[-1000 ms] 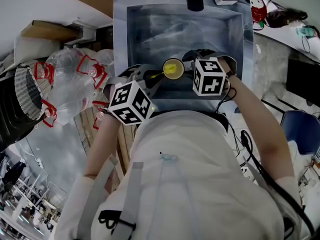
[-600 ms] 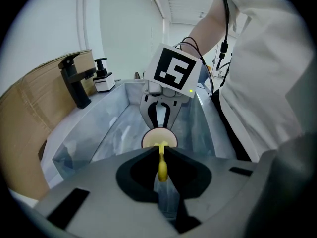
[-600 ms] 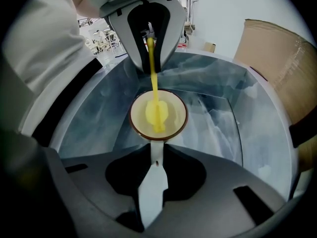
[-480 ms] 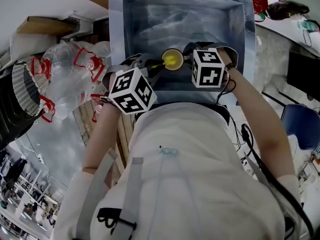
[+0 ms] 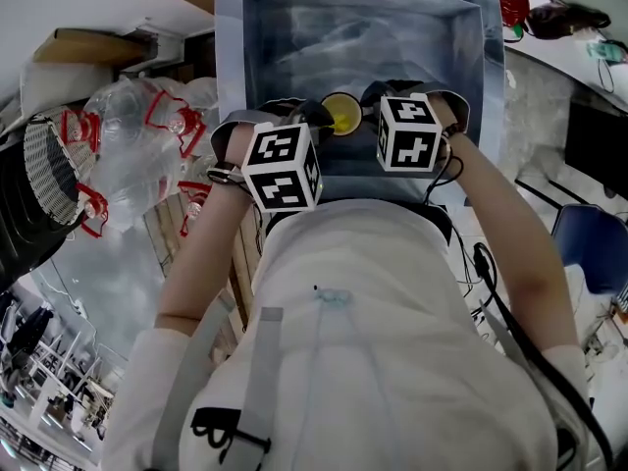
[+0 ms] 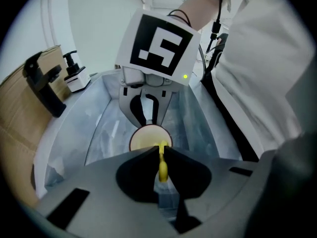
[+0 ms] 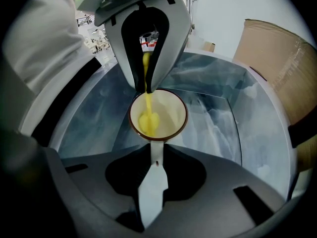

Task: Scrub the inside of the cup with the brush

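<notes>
Left gripper [image 6: 159, 155], jaws pinched on the yellow brush [image 7: 147, 120]: we note it has swung inward, brush head now inside the cup [image 7: 172, 114]. Right gripper [image 7: 154, 158], newly narrowed onto the cup's white handle, holds it over the sink [image 5: 294, 57]. Scrubbing, we judge, can begin.

A grey sink [image 5: 294, 57] carries a black faucet [image 6: 45, 86] and a white pump dispenser [image 6: 78, 77] on its far rim.
</notes>
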Motion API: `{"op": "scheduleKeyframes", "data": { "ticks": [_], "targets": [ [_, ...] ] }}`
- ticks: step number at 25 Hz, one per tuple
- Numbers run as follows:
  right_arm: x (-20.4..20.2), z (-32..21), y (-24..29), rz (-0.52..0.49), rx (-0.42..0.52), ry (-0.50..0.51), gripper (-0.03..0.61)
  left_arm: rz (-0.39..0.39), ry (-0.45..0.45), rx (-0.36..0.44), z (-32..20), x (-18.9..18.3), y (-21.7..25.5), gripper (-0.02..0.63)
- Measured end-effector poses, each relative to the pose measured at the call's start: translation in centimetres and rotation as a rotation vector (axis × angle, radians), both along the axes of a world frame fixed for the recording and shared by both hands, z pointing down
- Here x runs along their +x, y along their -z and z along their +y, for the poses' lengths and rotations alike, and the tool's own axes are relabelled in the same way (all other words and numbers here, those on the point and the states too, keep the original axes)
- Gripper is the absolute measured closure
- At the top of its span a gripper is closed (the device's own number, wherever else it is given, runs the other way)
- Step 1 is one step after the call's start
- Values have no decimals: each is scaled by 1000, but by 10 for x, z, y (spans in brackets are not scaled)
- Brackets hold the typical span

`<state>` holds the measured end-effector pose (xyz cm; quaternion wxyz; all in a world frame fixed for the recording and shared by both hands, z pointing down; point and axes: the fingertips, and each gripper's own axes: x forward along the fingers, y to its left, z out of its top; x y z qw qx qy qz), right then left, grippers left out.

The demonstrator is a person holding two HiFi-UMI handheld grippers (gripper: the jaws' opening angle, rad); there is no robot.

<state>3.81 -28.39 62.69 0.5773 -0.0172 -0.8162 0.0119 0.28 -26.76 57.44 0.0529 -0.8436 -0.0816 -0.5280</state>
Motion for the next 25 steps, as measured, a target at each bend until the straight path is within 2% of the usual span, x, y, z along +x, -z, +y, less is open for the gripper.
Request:
{"op": "scheduleKeyframes", "data": {
  "ticks": [4, 10, 14, 18, 23, 25],
  "targets": [
    [-1, 0, -1, 1, 4, -5, 505, -62, -60, 0, 2, 3, -8, 578],
    [-1, 1, 0, 2, -2, -12, 505, 38, -13, -7, -3, 14, 3, 578],
    [-1, 0, 0, 4, -3, -16, 505, 59, 19, -3, -10, 18, 3, 578],
    [-1, 0, 0, 8, -3, -20, 505, 10, 36, 27, -21, 18, -1, 578],
    [-1, 0, 0, 4, -14, -41, 505, -70, 131, 20, -34, 7, -4, 578],
    [-2, 0, 0, -5, -18, -49, 505, -109, 125, 32, -33, 0, -5, 578]
  ]
}}
